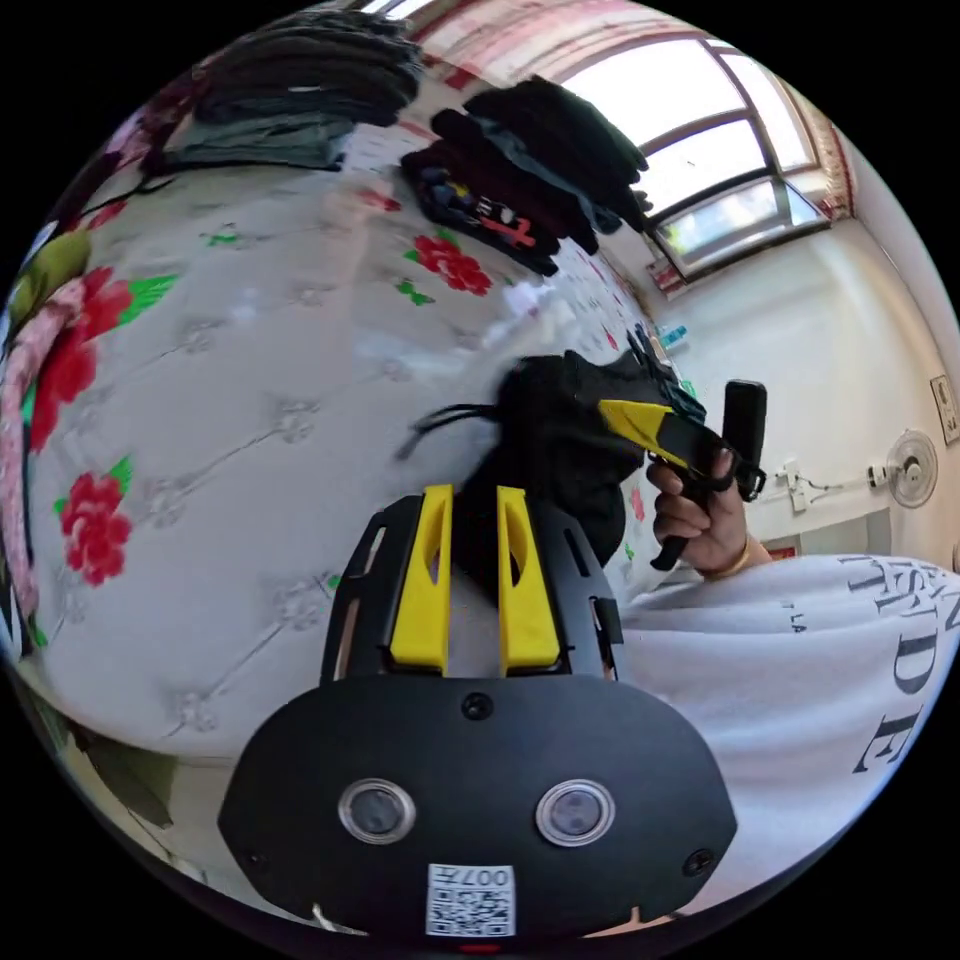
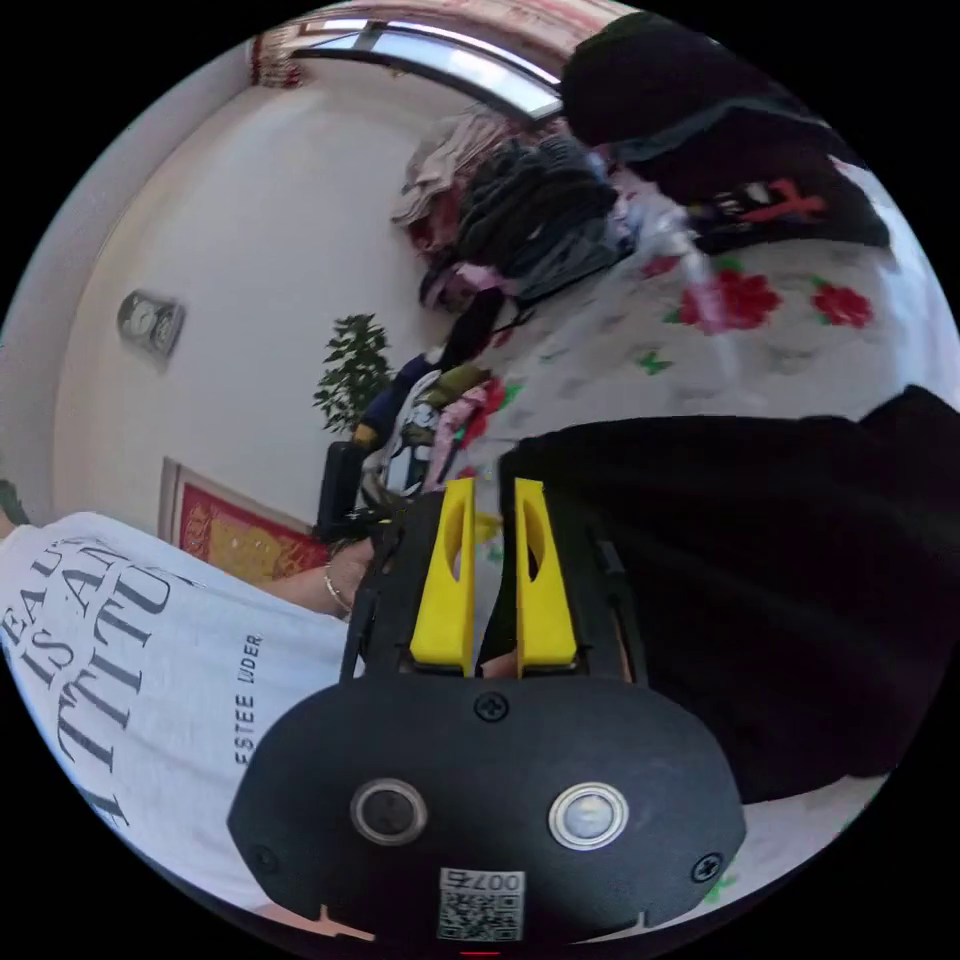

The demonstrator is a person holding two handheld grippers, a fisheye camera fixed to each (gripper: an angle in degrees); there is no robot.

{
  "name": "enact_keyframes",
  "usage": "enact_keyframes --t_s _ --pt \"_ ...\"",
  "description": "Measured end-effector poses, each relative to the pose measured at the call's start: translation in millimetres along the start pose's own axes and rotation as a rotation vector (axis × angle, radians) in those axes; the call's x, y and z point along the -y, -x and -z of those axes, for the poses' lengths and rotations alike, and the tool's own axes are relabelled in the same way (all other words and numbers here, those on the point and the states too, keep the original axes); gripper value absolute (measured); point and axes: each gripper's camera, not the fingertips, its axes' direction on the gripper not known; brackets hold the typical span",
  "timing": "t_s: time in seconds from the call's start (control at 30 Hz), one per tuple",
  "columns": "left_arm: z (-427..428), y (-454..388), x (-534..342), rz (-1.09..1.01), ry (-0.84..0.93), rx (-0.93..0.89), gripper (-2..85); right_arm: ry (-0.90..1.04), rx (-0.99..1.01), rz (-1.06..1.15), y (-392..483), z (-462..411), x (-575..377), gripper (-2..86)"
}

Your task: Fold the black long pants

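Left gripper (image 1: 472, 500): jaws narrow, black pants (image 1: 560, 450) between them.
Right gripper (image 2: 492, 495): narrow gap at pants' edge; grip unclear.
Left gripper view: a hand (image 1: 700, 520) holding right gripper above floral quilt (image 1: 250, 400).
Right gripper view: potted plant (image 2: 352, 372) beyond quilt.

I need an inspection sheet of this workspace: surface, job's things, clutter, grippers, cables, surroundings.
Surface: white quilted bedspread with red flowers.
Job's things: black long pants, bunched up and held above the bedspread.
Clutter: stacks of dark folded clothes at the far side of the bedspread.
Grippers: left gripper has cloth between its jaws, grip uncertain; right gripper sits at the pants' edge, jaws narrowly apart.
Cables: a black drawstring hangs from the pants.
Surroundings: window, wall fan, green plant.
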Motion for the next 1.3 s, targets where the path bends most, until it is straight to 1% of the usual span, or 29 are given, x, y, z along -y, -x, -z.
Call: enact_keyframes --t_s 0.07,0.13,0.17,0.2,0.23,0.27,0.33,0.37,0.43,0.47,0.5,0.53,0.57,0.63,0.67,0.73,0.8,0.87,0.93,1.07,1.17,1.3 --pt "44.3 25.1 -25.1 0.109 -0.112 0.097 6.1 0.042 -0.026 0.099 32.2 -22.6 15.0 5.9" --pt "75.4 40.1 -43.4 0.155 -0.170 0.126 6.7 0.116 -0.182 0.169 53.7 -31.3 15.3 7.1" --pt "94.2 47.4 -56.1 0.185 -0.213 0.167 6.8 0.125 -0.227 0.171 54.2 -29.5 11.4 7.3" --pt "102.6 50.0 -62.2 0.197 -0.230 0.190 6.9 0.115 -0.318 0.158 50.7 -20.2 -1.3 7.5" --pt "116.3 53.1 -72.2 0.207 -0.245 0.223 7.0 0.084 -0.411 0.109 41.3 -4.3 -18.2 7.7" --pt "126.1 53.3 -79.6 0.199 -0.243 0.240 7.2 0.071 -0.455 0.074 34.8 5.2 -27.6 7.8" --pt "133.2 47.1 -87.2 0.157 -0.224 0.244 7.5 0.033 -0.598 -0.114 2.5 50.6 -69.6 8.1" --pt "132.6 39.0 -89.9 0.112 -0.198 0.242 7.8 0.023 -0.621 -0.162 -5.0 63.1 -79.7 8.1" --pt "124.0 21.7 -91.6 0.019 -0.143 0.246 8.9 -0.038 -0.677 -0.330 -29.8 112.4 -112.5 8.3" --pt "112.9 8.0 -91.5 -0.063 -0.098 0.236 10.1 -0.056 -0.681 -0.366 -34.6 123.9 -118.0 8.3" --pt "105.7 1.2 -91.1 -0.102 -0.070 0.231 10.7 -0.102 -0.688 -0.410 -40.9 145.0 -126.5 8.4" --pt "88.5 -11.8 -89.3 -0.166 0.003 0.247 12.1 -0.143 -0.694 -0.438 -45.5 163.2 -132.2 8.4" --pt "69.4 -21.3 -86.8 -0.215 0.088 0.304 13.0 -0.156 -0.700 -0.450 -47.7 171.1 -133.9 8.5" --pt "44.5 -26.1 -85.2 -0.270 0.178 0.430 13.2 -0.201 -0.719 -0.490 -57.4 198.9 -139.1 8.6" --pt "40.6 -24.0 -85.6 -0.286 0.171 0.460 12.8 -0.213 -0.722 -0.503 -60.5 205.9 -140.9 8.6" --pt "50.3 -17.0 -80.6 -0.250 0.178 0.438 9.4 -0.266 -0.734 -0.570 -73.8 237.4 -150.3 8.7" --pt "73.9 -9.3 -77.3 -0.209 0.147 0.379 6.3 -0.301 -0.750 -0.601 -81.7 262.3 -157.9 8.6" --pt "117.5 -0.2 -73.6 -0.154 0.055 0.251 5.8 -0.331 -0.757 -0.638 -90.2 288.8 -166.4 8.6" --pt "156.0 -1.7 -71.8 -0.141 -0.041 0.196 5.5 -0.399 -0.758 -0.691 -100.6 325.8 -180.4 8.5" --pt "225.0 -12.3 -70.7 -0.177 -0.179 0.164 5.5 -0.490 -0.715 -0.764 -122.3 371.4 -200.0 8.4" --pt "246.2 0.2 -71.5 -0.096 -0.232 0.180 5.5 -0.516 -0.655 -0.834 -151.1 393.2 -211.1 8.3" --pt "252.1 25.8 -71.8 0.034 -0.272 0.121 5.3 -0.672 -0.454 -0.984 -190.8 418.8 -232.5 6.3"
